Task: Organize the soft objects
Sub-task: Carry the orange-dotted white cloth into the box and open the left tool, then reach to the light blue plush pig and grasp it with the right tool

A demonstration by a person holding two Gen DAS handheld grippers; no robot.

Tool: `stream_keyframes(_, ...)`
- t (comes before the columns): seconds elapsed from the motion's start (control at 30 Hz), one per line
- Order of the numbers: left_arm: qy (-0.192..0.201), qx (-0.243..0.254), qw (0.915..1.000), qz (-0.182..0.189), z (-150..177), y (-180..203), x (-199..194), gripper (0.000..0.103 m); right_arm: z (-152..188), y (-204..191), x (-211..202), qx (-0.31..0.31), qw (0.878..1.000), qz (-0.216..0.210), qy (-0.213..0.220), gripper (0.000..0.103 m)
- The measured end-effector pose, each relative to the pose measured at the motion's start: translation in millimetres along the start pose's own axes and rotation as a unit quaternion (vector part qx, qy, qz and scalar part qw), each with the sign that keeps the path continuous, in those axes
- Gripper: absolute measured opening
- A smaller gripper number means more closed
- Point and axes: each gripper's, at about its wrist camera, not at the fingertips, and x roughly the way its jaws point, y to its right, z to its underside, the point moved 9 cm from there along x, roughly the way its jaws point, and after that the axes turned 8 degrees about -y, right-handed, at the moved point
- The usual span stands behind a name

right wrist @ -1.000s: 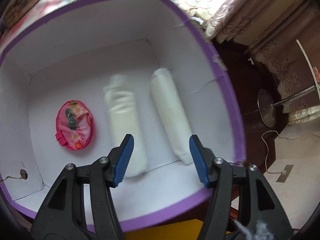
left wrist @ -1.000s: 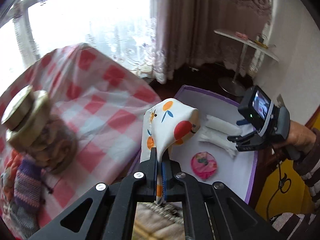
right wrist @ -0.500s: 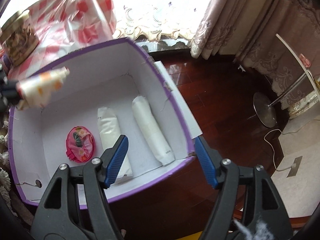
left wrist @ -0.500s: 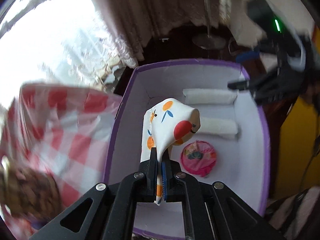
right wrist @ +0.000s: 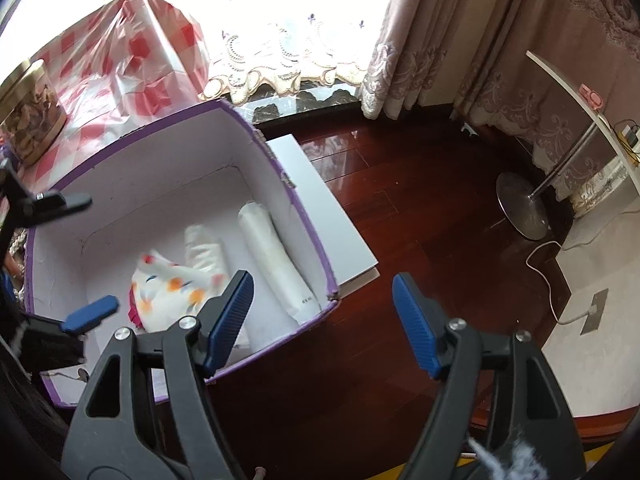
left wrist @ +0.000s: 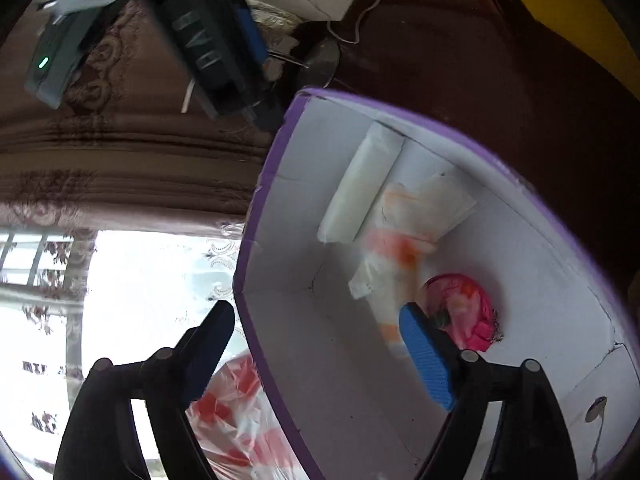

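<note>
The left gripper (left wrist: 320, 356) is opening wide, nothing between its jaws; the printed cloth (right wrist: 172, 284) is dropping blurred into the purple box (right wrist: 132, 140), landing over the pink pouch (left wrist: 460, 312) at the rolls' (right wrist: 276, 264) 9 o'clock. The right gripper (right wrist: 322, 320) is also spreading, empty, hanging over the floor (right wrist: 420, 216) at the box's 3 o'clock. The cloth may be burying the pouch or unrolling loosely, since nothing is steadying it.

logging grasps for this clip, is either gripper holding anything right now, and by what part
Nothing is held. The left gripper is opening its jaws, the white orange-patterned cloth blurred in the purple-rimmed box. The right gripper is empty, opening.
</note>
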Motion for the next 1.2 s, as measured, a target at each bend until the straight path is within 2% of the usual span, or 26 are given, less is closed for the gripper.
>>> stream_keyframes(0.1, -0.025, -0.052, 0.9972, 0.048, 22.3, -8.3, -2.3, 0.085, -0.2, -11.2, 2.2, -0.010, 1.000, -0.015, 0.000, 0.075)
stream_keyframes(0.13, -0.038, -0.072, 0.9955, 0.047, 29.3, -16.1, -2.6, 0.085, -0.5, -18.0, 2.7, -0.015, 1.000, -0.022, -0.001, 0.075)
stream_keyframes(0.23, -0.081, -0.181, 0.9787, 0.053, 73.8, -50.8, -8.4, 0.085, -2.1, -48.3, 3.6, -0.049, 0.998, -0.048, -0.006, 0.075)
stream_keyframes(0.3, -0.105, -0.295, 0.9472, 0.070, 113.0, -79.3, -17.3, 0.085, -2.3, -79.9, 4.2, -0.086, 0.993, -0.075, -0.014, 0.073)
stream_keyframes(0.33, -0.110, -0.332, 0.9336, 0.078, 124.9, -85.8, -22.4, 0.085, -1.5, -90.9, 5.5, -0.102, 0.991, -0.083, -0.020, 0.068)
stream_keyframes(0.37, -0.114, -0.387, 0.9106, 0.089, 147.0, -93.9, -28.0, 0.085, 0.8, -108.7, 9.0, -0.128, 0.987, -0.093, -0.033, 0.065)
stream_keyframes(0.4, -0.114, -0.448, 0.8802, 0.107, 169.9, -100.8, -36.6, 0.085, 3.9, -123.5, 13.4, -0.148, 0.983, -0.099, -0.047, 0.061)
stream_keyframes(0.43, -0.112, -0.483, 0.8607, 0.116, 182.8, -101.6, -43.5, 0.085, 10.9, -144.0, 20.8, -0.181, 0.975, -0.108, -0.071, 0.057)
stream_keyframes(0.5, -0.105, -0.556, 0.8140, 0.131, 215.0, -103.3, -59.1, 0.085, 22.1, -170.0, 32.4, -0.229, 0.961, -0.115, -0.105, 0.051)
stream_keyframes(0.57, -0.104, -0.589, 0.7901, 0.132, 237.1, -96.4, -72.5, 0.085, 29.9, -184.5, 43.7, -0.254, 0.950, -0.119, -0.136, 0.047)
stream_keyframes(0.6, -0.106, -0.601, 0.7826, 0.125, 246.9, -93.5, -79.5, 0.085, 32.8, -192.1, 51.6, -0.268, 0.944, -0.120, -0.152, 0.046)
stream_keyframes(0.67, -0.110, -0.613, 0.7740, 0.114, 262.0, -88.1, -87.0, 0.085, 33.7, -195.7, 69.1, -0.278, 0.938, -0.105, -0.177, 0.046)
stream_keyframes(0.77, -0.109, -0.633, 0.7584, 0.113, 276.8, -82.8, -96.6, 0.085, 37.8, -175.9, 107.4, -0.310, 0.924, 0.011, -0.225, 0.046)
stream_keyframes(0.8, -0.109, -0.637, 0.7551, 0.112, 279.3, -81.6, -96.6, 0.085, 39.8, -169.3, 117.1, -0.309, 0.919, 0.021, -0.243, 0.046)
stream_keyframes(0.9, -0.106, -0.651, 0.7439, 0.105, 291.5, -78.3, -103.1, 0.085, 35.7, -163.3, 120.8, -0.306, 0.918, 0.030, -0.249, 0.046)
stream_keyframes(0.97, -0.096, -0.664, 0.7331, 0.111, 293.9, -76.2, -101.3, 0.085, 30.2, -153.6, 126.0, -0.301, 0.918, 0.067, -0.249, 0.046)
stream_keyframes(1.0, -0.092, -0.673, 0.7241, 0.118, 296.7, -75.0, -100.6, 0.085, 27.0, -144.8, 129.2, -0.289, 0.920, 0.088, -0.250, 0.046)
stream_keyframes(1.03, -0.092, -0.677, 0.7204, 0.120, 296.9, -72.6, -98.8, 0.085, 24.5, -138.5, 129.4, -0.276, 0.923, 0.096, -0.249, 0.046)
stream_keyframes(1.07, -0.094, -0.680, 0.7172, 0.121, 298.3, -71.6, -97.5, 0.085, 24.5, -139.2, 126.7, -0.272, 0.926, 0.088, -0.247, 0.046)
stream_keyframes(1.13, -0.091, -0.682, 0.7161, 0.119, 298.7, -72.4, -100.1, 0.085, 21.0, -143.5, 117.6, -0.272, 0.932, 0.077, -0.228, 0.050)
stream_keyframes(1.2, -0.081, -0.683, 0.7162, 0.116, 298.9, -73.3, -106.4, 0.085, 15.1, -140.7, 106.2, -0.265, 0.938, 0.091, -0.205, 0.053)
